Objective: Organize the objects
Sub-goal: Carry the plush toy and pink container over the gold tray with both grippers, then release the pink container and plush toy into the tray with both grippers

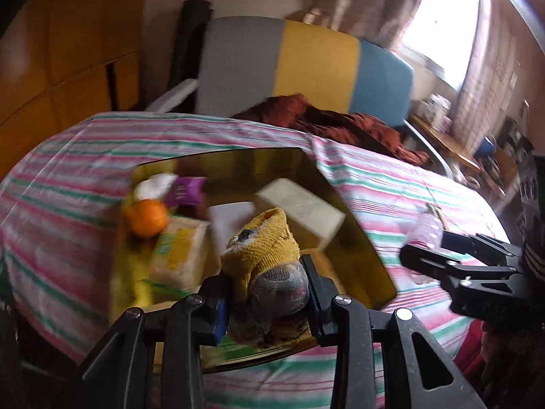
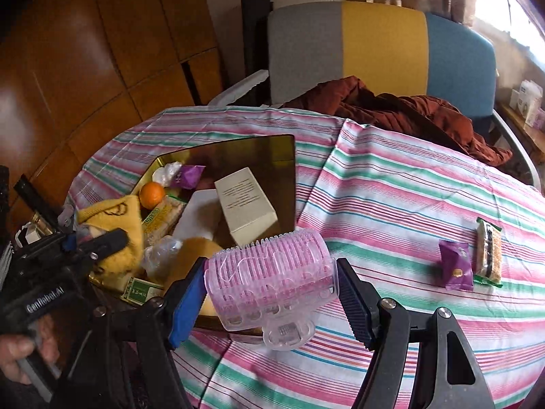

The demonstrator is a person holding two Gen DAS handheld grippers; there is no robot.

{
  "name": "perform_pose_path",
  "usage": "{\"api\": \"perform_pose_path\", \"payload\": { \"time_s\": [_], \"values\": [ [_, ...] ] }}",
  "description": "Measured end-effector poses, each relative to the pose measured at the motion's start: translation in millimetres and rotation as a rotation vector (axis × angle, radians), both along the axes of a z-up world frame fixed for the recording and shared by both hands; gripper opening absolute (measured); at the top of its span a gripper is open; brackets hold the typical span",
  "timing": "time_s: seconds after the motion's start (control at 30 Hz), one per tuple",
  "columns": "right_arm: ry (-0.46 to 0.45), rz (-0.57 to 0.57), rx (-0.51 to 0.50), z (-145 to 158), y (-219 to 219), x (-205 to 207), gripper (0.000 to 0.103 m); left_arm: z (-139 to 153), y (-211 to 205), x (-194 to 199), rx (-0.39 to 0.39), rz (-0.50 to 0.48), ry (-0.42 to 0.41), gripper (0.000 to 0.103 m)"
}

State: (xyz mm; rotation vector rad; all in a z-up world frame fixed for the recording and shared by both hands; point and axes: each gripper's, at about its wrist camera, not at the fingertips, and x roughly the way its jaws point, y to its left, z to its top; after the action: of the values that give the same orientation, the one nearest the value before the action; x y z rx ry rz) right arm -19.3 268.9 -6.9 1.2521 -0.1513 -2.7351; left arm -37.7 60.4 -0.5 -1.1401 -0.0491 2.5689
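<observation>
1. I'm clamping a yellow sock bundle (image 1: 262, 255) in my left tool (image 1: 265, 293), hovering over the gold tray (image 1: 357, 238).
2. My right tool (image 2: 269, 293) is holding the pink hair roller (image 2: 272, 272) at the tray's near edge; whether the far pad is touching it, I can't tell.
3. The orange (image 2: 152, 195), white box (image 2: 245, 204) and snacks are already sitting inside.
4. The purple packet (image 2: 454, 266) and snack bar (image 2: 489, 252) are still waiting out on the bench (image 2: 391, 187).

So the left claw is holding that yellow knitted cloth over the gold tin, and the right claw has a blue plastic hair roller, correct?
Nearly. The plastic hair roller between the right gripper's fingers is translucent pink, not blue, as the right wrist view shows. The rest holds: the left gripper grips the yellow knitted cloth over the shiny gold tin.
</observation>
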Motion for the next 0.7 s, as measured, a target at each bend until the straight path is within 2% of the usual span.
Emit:
{"api": "perform_pose_path", "payload": {
  "time_s": [0.17, 0.3, 0.47, 0.7],
  "values": [
    [-0.004, 0.016, 0.019, 0.8, -11.8, -12.2, 0.073, -4.4, -53.1, -0.2, 0.020, 0.116, -0.015, 0.036],
    [-0.014, 0.023, 0.028, 1.0, -17.6, -25.2, 0.073, -10.2, -77.1, -1.2, 0.037, 0.164, -0.033, 0.036],
    [-0.017, 0.031, 0.044, 3.1, -25.5, -49.1, 0.073, -15.4, -77.4, -7.9, 0.066, 0.151, -0.048, 0.036],
    [-0.022, 0.022, 0.038, 6.4, -26.2, -94.3, 0.073, -22.9, -59.6, -23.1, 0.061, 0.110, -0.073, 0.036]
  ]
}}
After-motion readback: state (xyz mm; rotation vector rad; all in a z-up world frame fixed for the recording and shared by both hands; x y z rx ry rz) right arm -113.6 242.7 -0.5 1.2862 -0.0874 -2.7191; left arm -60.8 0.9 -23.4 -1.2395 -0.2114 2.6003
